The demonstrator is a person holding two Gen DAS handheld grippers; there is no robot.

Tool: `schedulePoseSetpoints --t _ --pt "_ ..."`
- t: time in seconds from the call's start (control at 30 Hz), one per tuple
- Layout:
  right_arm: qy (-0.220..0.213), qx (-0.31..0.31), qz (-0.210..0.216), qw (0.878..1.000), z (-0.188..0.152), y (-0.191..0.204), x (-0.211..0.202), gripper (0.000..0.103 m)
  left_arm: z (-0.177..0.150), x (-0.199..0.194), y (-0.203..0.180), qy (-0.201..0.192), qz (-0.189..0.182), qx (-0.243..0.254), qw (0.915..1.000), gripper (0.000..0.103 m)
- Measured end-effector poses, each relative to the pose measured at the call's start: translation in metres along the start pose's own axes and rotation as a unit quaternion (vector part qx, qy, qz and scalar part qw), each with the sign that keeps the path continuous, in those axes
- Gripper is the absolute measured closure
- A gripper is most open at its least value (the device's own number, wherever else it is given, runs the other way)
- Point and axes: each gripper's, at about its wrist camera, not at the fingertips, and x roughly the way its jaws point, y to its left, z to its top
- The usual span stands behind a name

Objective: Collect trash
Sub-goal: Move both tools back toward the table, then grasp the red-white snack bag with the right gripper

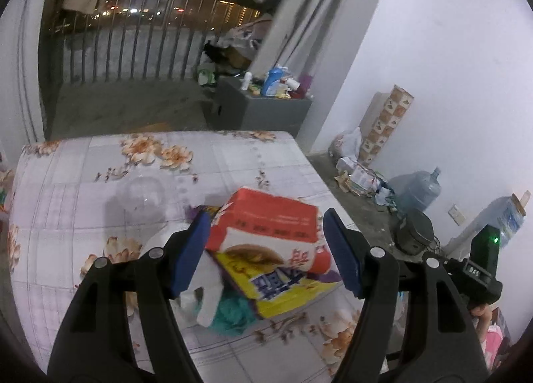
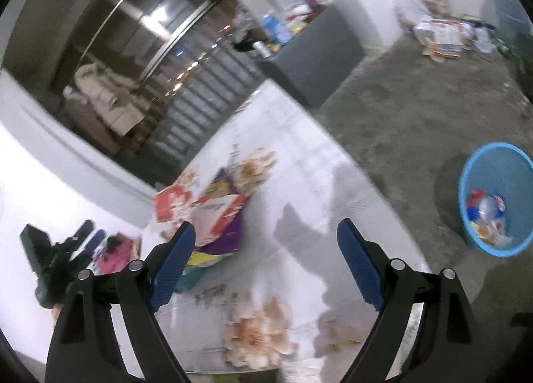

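Left gripper (image 1: 266,249) jaws spread wide, blue pads either side of a red-and-white carton (image 1: 266,229), not clamped on it. Whether the left pad touches the carton I can't tell; right pad is clear of it. Carton lies tilted on top of a yellow-and-purple snack bag (image 1: 283,286), with teal crumpled stuff (image 1: 233,311) and a white piece (image 1: 210,299) under and beside it. All of that sits on the floral tablecloth (image 1: 100,166). Clear plastic item (image 1: 143,196) further back on the cloth, apart from the pile.

Right gripper (image 2: 263,263) also wide, nothing between the pads, over bare cloth; view is motion-blurred. Trash pile is at its left pad side. Blue bin (image 2: 493,199) stands on the concrete floor (image 2: 399,116) to the right, off the table, with wrappers already inside. Grey cabinet (image 1: 266,109) with bottles beyond the table, balcony railing (image 1: 133,49) behind.
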Motion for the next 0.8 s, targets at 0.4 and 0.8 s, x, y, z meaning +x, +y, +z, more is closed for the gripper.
schedulePoseSetpoints --t 0.4,0.8 --pt "0.077 -0.027 0.080 0.993 -0.006 0.055 0.062 0.027 -0.029 0.033 0.028 0.067 -0.001 -0.040 0.9969 0.048" --pt "0.116 -0.054 0.105 0.986 -0.004 0.087 0.117 0.030 -0.061 0.056 0.028 0.172 -0.081 -0.055 0.9802 0.062"
